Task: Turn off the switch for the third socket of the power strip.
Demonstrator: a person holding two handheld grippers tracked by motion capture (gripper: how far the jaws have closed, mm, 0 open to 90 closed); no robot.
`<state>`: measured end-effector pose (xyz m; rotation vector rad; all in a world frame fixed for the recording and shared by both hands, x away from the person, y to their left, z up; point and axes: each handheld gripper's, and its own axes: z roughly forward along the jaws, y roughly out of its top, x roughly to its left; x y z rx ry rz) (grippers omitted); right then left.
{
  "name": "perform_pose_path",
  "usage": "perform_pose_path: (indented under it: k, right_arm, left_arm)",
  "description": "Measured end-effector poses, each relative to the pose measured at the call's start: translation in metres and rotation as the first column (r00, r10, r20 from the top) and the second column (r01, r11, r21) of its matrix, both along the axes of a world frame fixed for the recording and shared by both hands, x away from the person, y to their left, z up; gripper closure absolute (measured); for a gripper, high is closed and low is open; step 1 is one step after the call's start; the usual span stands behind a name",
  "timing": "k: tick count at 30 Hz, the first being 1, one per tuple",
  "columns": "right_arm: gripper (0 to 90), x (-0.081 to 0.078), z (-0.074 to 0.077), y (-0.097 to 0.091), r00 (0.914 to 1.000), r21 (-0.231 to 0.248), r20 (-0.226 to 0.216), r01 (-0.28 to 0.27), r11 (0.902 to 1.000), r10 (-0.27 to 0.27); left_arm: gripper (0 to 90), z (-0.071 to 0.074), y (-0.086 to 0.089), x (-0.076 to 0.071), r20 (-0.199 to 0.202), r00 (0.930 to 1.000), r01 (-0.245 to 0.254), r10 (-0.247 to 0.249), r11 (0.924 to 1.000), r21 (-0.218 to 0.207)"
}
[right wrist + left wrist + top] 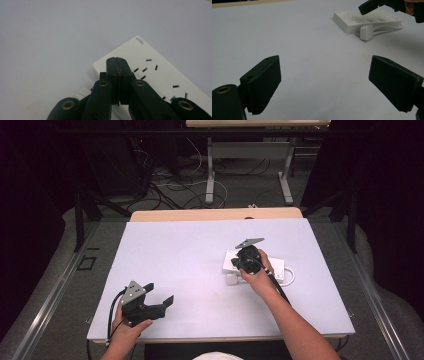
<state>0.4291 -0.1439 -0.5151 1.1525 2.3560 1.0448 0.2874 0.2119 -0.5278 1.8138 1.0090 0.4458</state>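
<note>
The white strip (231, 262) lies right of the table's (170, 250) centre, its long axis running from ten to four o'clock, with its plug (366, 32) and cord (290, 276) bundled against its near side. The right gripper (117, 60) hangs directly over the strip's near-left end, jaws pressed together on nothing, pointing down and away. The left gripper (157, 295) rests well apart at seven o'clock, jaws spread wide and aimed toward the strip, so the right hand (260, 275) is much the nearer.
</note>
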Motion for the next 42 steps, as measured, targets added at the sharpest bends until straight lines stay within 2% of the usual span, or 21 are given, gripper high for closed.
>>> perform_pose_path:
  k: [1, 2, 3, 4, 12, 13, 15, 22, 38, 42]
  right_arm:
    - [90.0, 0.001, -0.001, 0.000, 1.0000, -0.003, 0.002, -0.003, 1.0000, 0.003]
    - [90.0, 0.002, -0.001, 0.001, 0.9998, -0.019, -0.022, -0.001, 0.9998, 0.001]
    - [90.0, 0.002, -0.001, 0.001, 0.9998, -0.019, -0.022, -0.001, 0.9998, 0.001]
    - [90.0, 0.003, -0.004, 0.002, 0.9999, 0.004, -0.017, 0.003, 1.0000, -0.003]
    - [90.0, 0.007, -0.009, 0.003, 0.9996, -0.024, -0.022, 0.018, 0.9996, -0.019]
    - [90.0, 0.008, -0.011, 0.003, 0.9997, -0.013, -0.018, 0.014, 0.9998, -0.015]
    - [90.0, 0.008, -0.011, 0.002, 0.9994, -0.027, -0.034, 0.011, 0.9996, -0.012]
    - [90.0, 0.009, -0.014, 0.005, 0.9990, -0.023, -0.042, 0.017, 0.9996, -0.018]
    - [90.0, 0.009, -0.015, 0.004, 0.9989, -0.009, -0.045, 0.016, 0.9998, -0.016]
    - [90.0, 0.009, -0.016, 0.004, 0.9993, -0.007, -0.033, 0.019, 0.9998, -0.019]
  left_arm:
    - [10.6, 0.000, 0.000, 0.000, 0.002, 1.0000, 0.002, -0.002, 1.0000, 0.004]
    - [10.3, 0.000, 0.000, 0.000, 0.002, 1.0000, 0.004, -0.004, 1.0000, 0.004]
    - [10.3, 0.000, 0.000, 0.000, 0.001, 1.0000, 0.004, -0.004, 1.0000, 0.003]
    - [10.1, 0.000, 0.000, 0.000, 0.002, 1.0000, 0.005, -0.005, 1.0000, 0.004]
    - [5.8, -0.001, -0.002, 0.000, 0.004, 1.0000, 0.005, -0.005, 0.9999, 0.014]
    - [5.5, -0.001, -0.002, 0.000, 0.001, 1.0000, 0.004, -0.004, 0.9998, 0.018]
    - [4.7, -0.001, -0.003, 0.000, 0.000, 1.0000, 0.001, -0.001, 0.9998, 0.018]
    - [0.9, -0.002, -0.003, 0.001, 0.004, 1.0000, -0.009, 0.008, 0.9999, 0.015]
    - [0.3, -0.002, -0.003, 0.001, 0.005, 0.9999, -0.010, 0.010, 0.9999, 0.009]
    - [0.3, -0.002, -0.004, 0.001, 0.005, 0.9999, -0.009, 0.009, 0.9999, 0.009]
